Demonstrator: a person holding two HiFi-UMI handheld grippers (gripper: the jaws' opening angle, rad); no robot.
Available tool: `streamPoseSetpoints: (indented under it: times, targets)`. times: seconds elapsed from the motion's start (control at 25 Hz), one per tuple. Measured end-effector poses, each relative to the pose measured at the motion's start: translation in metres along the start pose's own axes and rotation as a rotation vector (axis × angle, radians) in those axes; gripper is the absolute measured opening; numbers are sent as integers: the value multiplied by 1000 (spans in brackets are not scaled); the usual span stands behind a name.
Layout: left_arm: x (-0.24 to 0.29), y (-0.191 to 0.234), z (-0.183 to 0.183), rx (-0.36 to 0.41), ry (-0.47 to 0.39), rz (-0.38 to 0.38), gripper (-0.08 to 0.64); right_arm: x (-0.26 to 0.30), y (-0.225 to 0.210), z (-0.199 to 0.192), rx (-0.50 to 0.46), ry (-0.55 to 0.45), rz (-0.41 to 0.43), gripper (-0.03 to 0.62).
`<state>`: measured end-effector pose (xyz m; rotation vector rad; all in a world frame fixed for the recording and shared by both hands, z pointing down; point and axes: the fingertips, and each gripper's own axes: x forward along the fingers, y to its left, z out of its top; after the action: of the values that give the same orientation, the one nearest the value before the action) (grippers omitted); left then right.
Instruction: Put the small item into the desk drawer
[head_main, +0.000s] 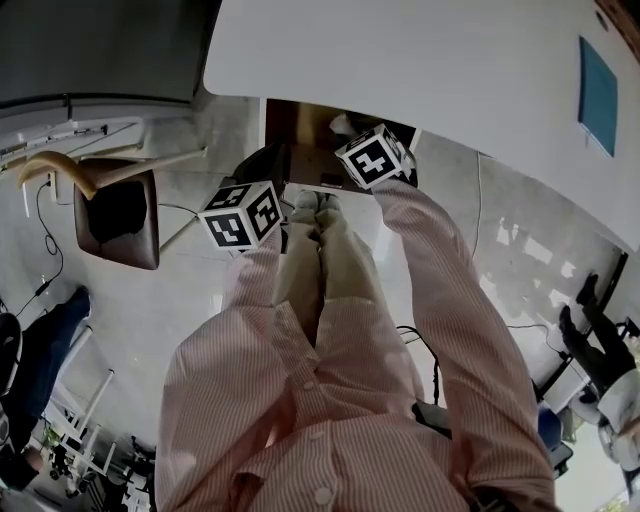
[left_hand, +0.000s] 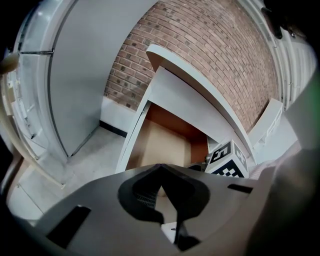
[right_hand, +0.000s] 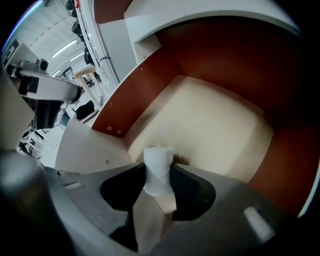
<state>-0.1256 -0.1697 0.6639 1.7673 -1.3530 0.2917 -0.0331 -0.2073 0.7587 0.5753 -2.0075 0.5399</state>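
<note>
We have the small white item pinched in the right hand-held gripper, whose jaws are closed on its lower part so that its frayed top sticks out past the tips. Its long axis runs along the jaws and points at the pale floor of the open drawer, which lies straight ahead. The drawer sits under the white bench. The left hand-held gripper has its jaws together at the tips and grips nothing. It hangs outside the drawer's front, so the right one is clearly the nearer. We judge that only the release remains: the item is over the drawer but not yet resting on its floor, and letting go from here should drop it inside
</note>
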Motion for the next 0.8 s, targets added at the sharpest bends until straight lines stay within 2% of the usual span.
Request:
streamPoseSetpoints:
  times: [0.16, 0.28, 0.48, 0.8]
  targets:
    - [2, 4, -3, -8, 1, -1, -2, 12, 4, -19, -11, 90, 10, 158]
    - [3, 5, -4, -6, 5, -3, -2, 17, 1, -11, -41, 71, 4, 158]
    - [2, 10, -7, -11, 11, 1, -2, 23, 1, -12, -61, 98, -9, 158]
    - [2, 13, -9, -14, 16, -3, -2, 24, 4, -9, -45, 78, 18, 160]
